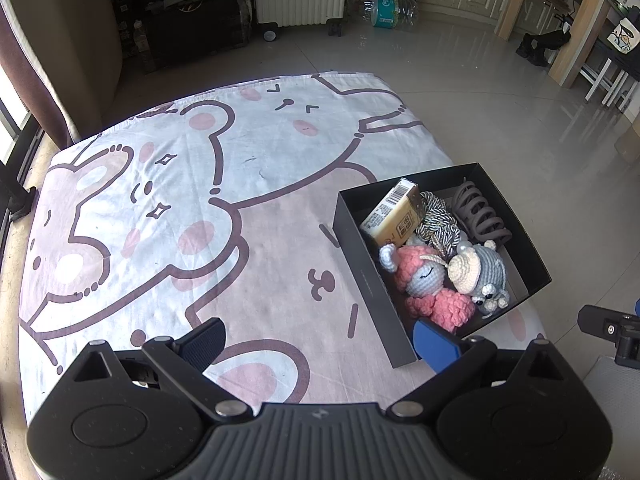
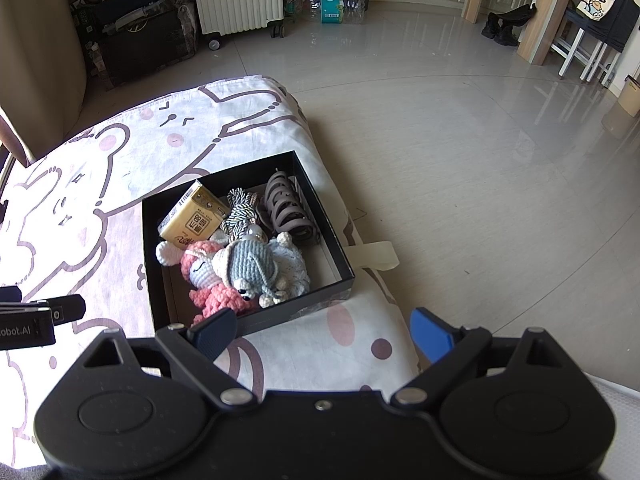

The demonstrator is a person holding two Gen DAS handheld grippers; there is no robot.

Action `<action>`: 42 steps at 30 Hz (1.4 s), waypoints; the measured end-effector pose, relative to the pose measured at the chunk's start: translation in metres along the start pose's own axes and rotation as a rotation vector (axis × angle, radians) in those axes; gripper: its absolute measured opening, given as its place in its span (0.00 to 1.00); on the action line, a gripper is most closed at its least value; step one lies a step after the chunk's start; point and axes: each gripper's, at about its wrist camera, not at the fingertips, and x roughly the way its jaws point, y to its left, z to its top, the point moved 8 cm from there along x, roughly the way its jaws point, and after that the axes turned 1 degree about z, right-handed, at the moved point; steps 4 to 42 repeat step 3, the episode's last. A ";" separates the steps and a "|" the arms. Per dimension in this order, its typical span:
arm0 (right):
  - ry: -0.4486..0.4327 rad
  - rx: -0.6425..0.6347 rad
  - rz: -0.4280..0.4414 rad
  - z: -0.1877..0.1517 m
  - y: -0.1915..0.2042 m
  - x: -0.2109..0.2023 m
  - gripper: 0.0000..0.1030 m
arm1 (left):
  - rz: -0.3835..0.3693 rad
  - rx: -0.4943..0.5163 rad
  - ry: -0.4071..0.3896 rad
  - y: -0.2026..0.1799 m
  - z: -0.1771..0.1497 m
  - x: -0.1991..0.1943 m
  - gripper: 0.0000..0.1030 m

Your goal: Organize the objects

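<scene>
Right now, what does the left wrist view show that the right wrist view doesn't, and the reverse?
Only the left wrist view shows the wide bare spread of the cartoon bedsheet left of the black box. Only the right wrist view shows the cream strap hanging off the bed's edge beside the box, plus much more floor. Both show the box holding the yellow tissue pack, striped cord, brown hair claw, pink crochet doll and grey crochet toy. In both, the viewing gripper's jaws are spread and empty.

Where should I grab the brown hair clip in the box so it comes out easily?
Take the brown hair clip across its curved back, coming straight down from above. It lies in the far right corner of the black box, close to the walls, so a sideways reach is probably blocked. Either open hand-held gripper could likely span it.
</scene>
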 end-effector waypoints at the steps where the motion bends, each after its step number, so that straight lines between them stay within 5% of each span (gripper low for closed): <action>1: 0.000 0.000 0.000 0.000 0.000 0.000 0.92 | 0.000 0.001 0.000 0.000 0.000 0.000 0.97; 42: 0.000 -0.001 0.000 0.000 0.000 0.000 0.92 | 0.002 0.002 0.000 0.000 0.000 0.000 0.97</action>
